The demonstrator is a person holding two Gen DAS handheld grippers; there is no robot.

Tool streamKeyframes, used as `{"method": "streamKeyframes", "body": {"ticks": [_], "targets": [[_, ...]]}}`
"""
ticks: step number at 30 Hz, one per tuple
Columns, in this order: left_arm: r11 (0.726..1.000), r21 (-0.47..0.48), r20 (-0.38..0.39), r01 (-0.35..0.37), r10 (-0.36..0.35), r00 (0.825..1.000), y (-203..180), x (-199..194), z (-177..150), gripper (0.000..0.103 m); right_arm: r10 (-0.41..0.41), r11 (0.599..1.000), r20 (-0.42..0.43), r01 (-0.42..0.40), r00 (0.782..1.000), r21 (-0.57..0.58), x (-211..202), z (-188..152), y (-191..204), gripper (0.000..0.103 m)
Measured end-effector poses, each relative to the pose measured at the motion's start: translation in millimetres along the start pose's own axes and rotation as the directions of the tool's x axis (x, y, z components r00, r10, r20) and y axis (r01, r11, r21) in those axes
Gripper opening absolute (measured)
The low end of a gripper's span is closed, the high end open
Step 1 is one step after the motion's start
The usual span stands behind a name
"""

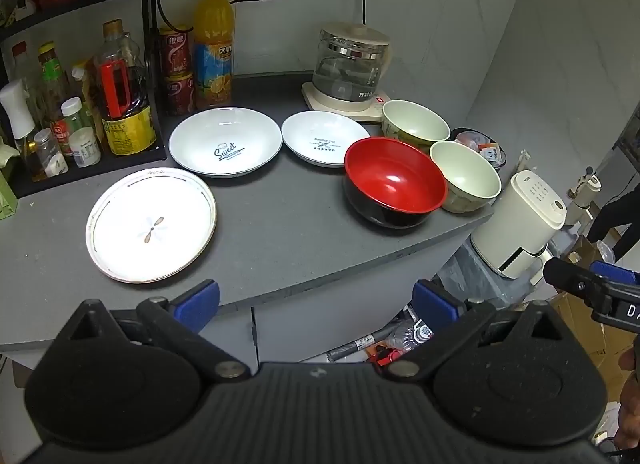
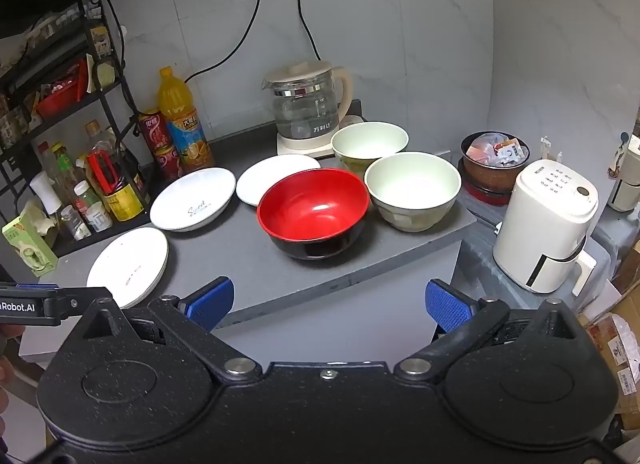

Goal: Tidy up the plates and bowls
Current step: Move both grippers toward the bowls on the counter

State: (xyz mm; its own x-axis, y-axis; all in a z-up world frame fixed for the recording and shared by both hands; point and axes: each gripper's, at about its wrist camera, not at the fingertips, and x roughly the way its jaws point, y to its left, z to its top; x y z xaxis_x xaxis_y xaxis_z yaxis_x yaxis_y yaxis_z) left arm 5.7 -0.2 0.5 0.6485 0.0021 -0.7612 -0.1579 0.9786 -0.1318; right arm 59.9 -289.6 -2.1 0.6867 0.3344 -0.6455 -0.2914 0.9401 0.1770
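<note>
A: What are the two grippers doing?

B: Both are hanging in front of the table's (image 1: 280,232) front edge, holding nothing. The left gripper (image 1: 316,296) is keeping its blue-padded fingers (image 1: 200,298) spread wide apart, and the right gripper (image 2: 328,300) is doing the same with its fingers (image 2: 446,306).

A: Where are the plates sitting?

B: A flat plate (image 1: 151,224) with a small cross mark is lying near the front left edge. Behind it, a deeper plate marked "Sweet" (image 1: 225,141) is resting toward the back, just beside a smaller white plate (image 1: 325,137) on its right.

A: And the bowls?

B: A red bowl with a black outside (image 2: 313,210) is standing upright near the table's right edge, in front of the smaller plate. A pale green bowl (image 2: 413,188) is sitting just beside it at the right edge, and a second pale green bowl (image 2: 369,142) is sitting behind that, near the glass kettle (image 2: 306,104) at the back.

A: Anything else showing?

B: A rack of bottles (image 1: 120,104) is standing at the left side, and a white appliance (image 2: 548,224) is sitting off the table's right edge.
</note>
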Motion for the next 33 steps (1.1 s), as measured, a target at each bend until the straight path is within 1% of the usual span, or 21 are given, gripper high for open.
{"method": "streamKeyframes", "body": {"ticks": [5, 9, 14, 20, 21, 25, 29, 33], "targets": [[1.0, -0.002, 0.021, 0.002, -0.002, 1.0, -0.6, 2.8, 3.4, 0.102, 0.002, 1.0, -0.003, -0.002, 1.0, -0.01, 5.7, 3.2, 1.8, 0.103], [1.0, -0.006, 0.02, 0.0, 0.0, 1.0, 2.1, 7.9, 7.8, 0.102, 0.005, 1.0, -0.01, -0.005, 1.0, 0.002, 11.8, 5.7, 1.3, 0.103], [1.0, 0.015, 0.006, -0.013, 0.013, 1.0, 5.8, 16.9, 17.0, 0.102, -0.004, 1.0, -0.011, 0.004, 1.0, 0.009, 19.9, 10.6, 1.4, 0.103], [0.999, 0.03, -0.012, 0.025, -0.025, 1.0, 8.1, 33.8, 35.3, 0.102, -0.031, 0.999, -0.002, 0.031, 1.0, 0.04, 31.7, 22.9, 3.7, 0.103], [0.999, 0.021, -0.005, 0.045, -0.045, 0.999, 8.9, 36.8, 40.2, 0.102, -0.038, 0.998, -0.005, 0.038, 0.999, 0.053, 34.5, 25.5, 3.6, 0.103], [0.997, 0.037, -0.017, 0.07, -0.069, 0.997, 12.7, 49.7, 58.2, 0.102, -0.081, 0.993, -0.009, 0.082, 0.997, 0.083, 44.3, 34.3, 4.9, 0.103], [0.994, 0.048, -0.059, 0.1, -0.097, 0.994, 17.0, 65.2, 76.6, 0.102, -0.113, 0.984, -0.013, 0.113, 0.994, 0.139, 53.2, 42.7, 3.9, 0.103], [0.987, 0.105, -0.059, 0.117, -0.112, 0.992, 16.6, 78.0, 97.2, 0.102, -0.147, 0.971, -0.01, 0.146, 0.989, 0.191, 61.3, 47.9, 3.8, 0.103]]}}
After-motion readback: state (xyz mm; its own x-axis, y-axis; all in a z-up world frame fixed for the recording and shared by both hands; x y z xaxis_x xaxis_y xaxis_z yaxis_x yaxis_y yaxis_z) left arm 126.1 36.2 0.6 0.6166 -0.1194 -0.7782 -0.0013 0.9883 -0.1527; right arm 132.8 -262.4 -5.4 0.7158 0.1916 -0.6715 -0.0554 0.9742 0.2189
